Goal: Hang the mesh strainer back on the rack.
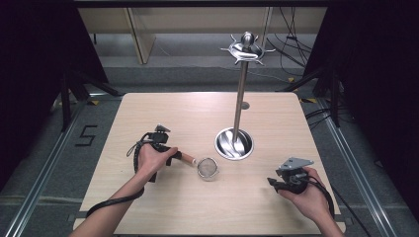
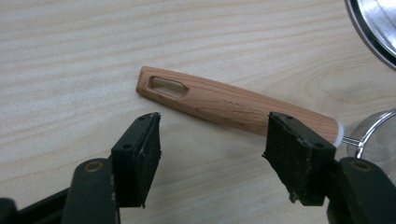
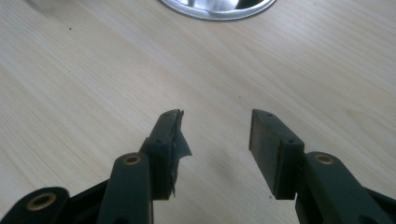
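The left gripper [image 2: 212,154] has its fingers apart over the tabletop [image 2: 70,56]; the strainer's [image 1: 207,168] wooden handle [image 2: 233,105] lies flat just beyond their tips, untouched. The right gripper [image 3: 215,140] has its fingers apart on nothing, well apart from the strainer.

Grey floor [image 1: 163,74] with cables [image 1: 291,49], black curtains [image 1: 34,59] both sides.

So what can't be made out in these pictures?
- Strainer, left gripper view: its mesh bowl is cut off by the right edge; the gripper's right pad covers part of the handle.
- Handle's printed word: too blurred to read.
- Stand's base, right gripper view: cut off by the top edge.
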